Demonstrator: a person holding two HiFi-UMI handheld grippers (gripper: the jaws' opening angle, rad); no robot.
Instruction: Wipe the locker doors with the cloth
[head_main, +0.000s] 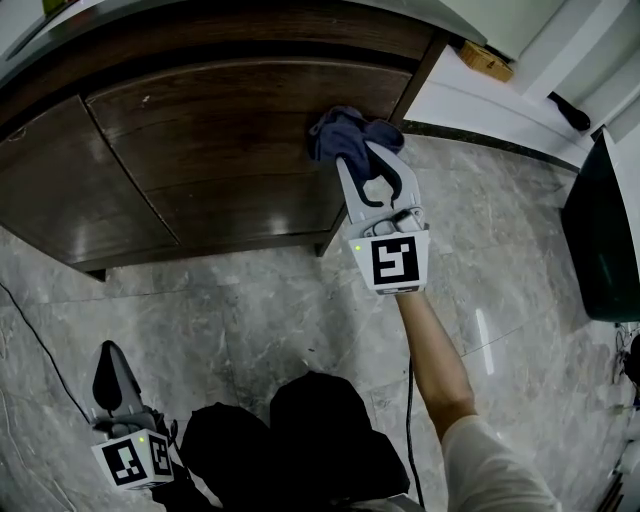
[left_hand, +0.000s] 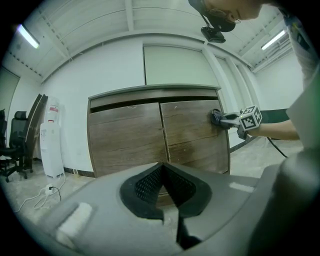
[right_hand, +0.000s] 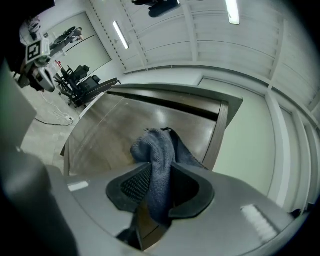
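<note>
Right tongs (head_main: 366, 152) are clamped on a crumpled blue-grey microfibre cloth (head_main: 345, 135). In the right gripper view the fabric (right_hand: 159, 165) is bunched between the black ribbed pads and spills past their tips. In the head view the cloth sits at about one o'clock from the middle, pushed against the upper right corner of the right-hand dark brown wooden locker door (head_main: 240, 150), just beside the cabinet's side edge. The matching left-hand door (head_main: 60, 200) lies at ten o'clock, well apart from the cloth. A bare forearm (head_main: 435, 350) runs from the right tongs toward five o'clock.

Left tongs (head_main: 110, 352) hang at seven o'clock over the grey marble-patterned tile floor (head_main: 250, 320), well apart from the locker. Their own view shows the jaws closed tip to tip (left_hand: 162, 167) with nothing between them. That view looks at both doors, with the cloth (left_hand: 216, 117) at two o'clock and a white water dispenser (left_hand: 51, 140) at nine o'clock.
</note>
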